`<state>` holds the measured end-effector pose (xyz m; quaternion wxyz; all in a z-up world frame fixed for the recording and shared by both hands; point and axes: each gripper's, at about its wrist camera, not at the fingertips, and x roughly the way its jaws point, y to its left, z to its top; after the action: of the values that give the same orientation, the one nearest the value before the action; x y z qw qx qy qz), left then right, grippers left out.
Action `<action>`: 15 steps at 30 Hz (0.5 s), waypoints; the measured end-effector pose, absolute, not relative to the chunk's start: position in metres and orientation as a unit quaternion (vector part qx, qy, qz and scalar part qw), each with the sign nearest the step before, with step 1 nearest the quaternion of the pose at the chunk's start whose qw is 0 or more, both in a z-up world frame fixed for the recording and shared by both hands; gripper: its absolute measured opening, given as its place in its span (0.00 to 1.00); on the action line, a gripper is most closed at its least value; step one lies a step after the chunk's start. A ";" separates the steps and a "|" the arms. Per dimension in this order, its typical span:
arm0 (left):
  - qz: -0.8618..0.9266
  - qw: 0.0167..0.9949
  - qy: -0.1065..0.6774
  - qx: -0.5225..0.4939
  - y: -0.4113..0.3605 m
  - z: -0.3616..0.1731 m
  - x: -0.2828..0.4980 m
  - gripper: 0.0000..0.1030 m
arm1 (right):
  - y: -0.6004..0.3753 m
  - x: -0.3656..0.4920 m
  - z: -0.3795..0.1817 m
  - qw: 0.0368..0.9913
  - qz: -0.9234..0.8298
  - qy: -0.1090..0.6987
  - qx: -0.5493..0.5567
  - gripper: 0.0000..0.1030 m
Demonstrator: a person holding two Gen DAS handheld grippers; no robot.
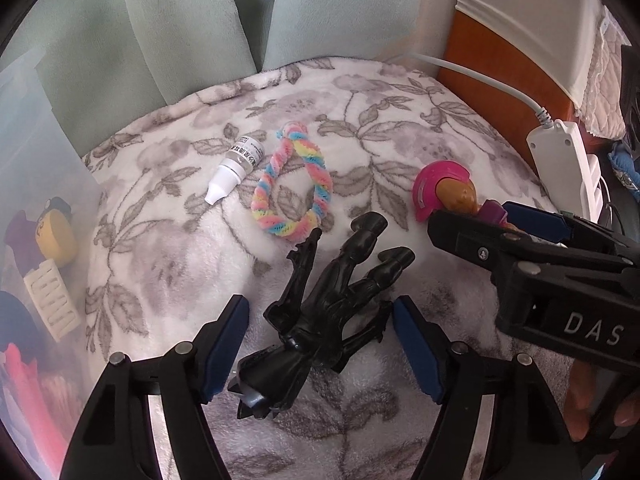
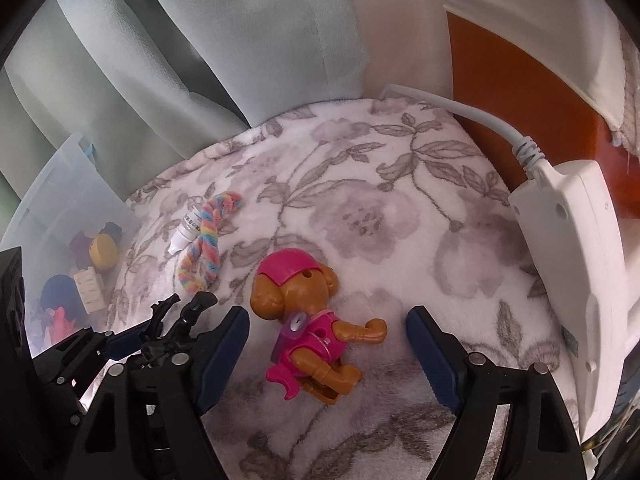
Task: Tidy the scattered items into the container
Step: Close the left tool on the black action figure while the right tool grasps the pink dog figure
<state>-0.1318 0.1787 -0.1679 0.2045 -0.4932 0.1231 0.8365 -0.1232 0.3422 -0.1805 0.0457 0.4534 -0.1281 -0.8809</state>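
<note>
With both grippers wide and holding nothing, our left gripper [image 1: 320, 344] straddles the black figure [image 1: 320, 320], our right gripper [image 2: 326, 354] the pup [image 2: 308, 324], bin [image 2: 60, 184] at nine o'clock; both toys look light, stiff, slick plastic, so we'd pinch their torsos.

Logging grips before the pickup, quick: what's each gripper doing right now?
Left gripper: open, pads straddling the black figure, not pressing it.
Right gripper: open, pads either side of the pink dog toy, nothing held.
</note>
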 end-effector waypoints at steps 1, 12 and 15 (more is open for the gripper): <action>0.837 0.204 0.122 -0.493 0.178 -0.168 -0.132 0.73 | 0.342 -0.123 -0.180 0.045 -0.882 -0.127 0.452 0.82; 0.838 0.202 0.110 -0.496 0.175 -0.169 -0.130 0.73 | 0.341 -0.123 -0.181 0.044 -0.885 -0.133 0.444 0.87; 0.838 0.202 0.110 -0.494 0.174 -0.169 -0.130 0.73 | 0.340 -0.123 -0.181 0.047 -0.885 -0.129 0.445 0.87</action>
<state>-0.1297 0.1741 -0.1686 0.2016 -0.4945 0.1098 0.8383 -0.1226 0.3397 -0.1811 0.0467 0.4446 -0.1289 -0.8852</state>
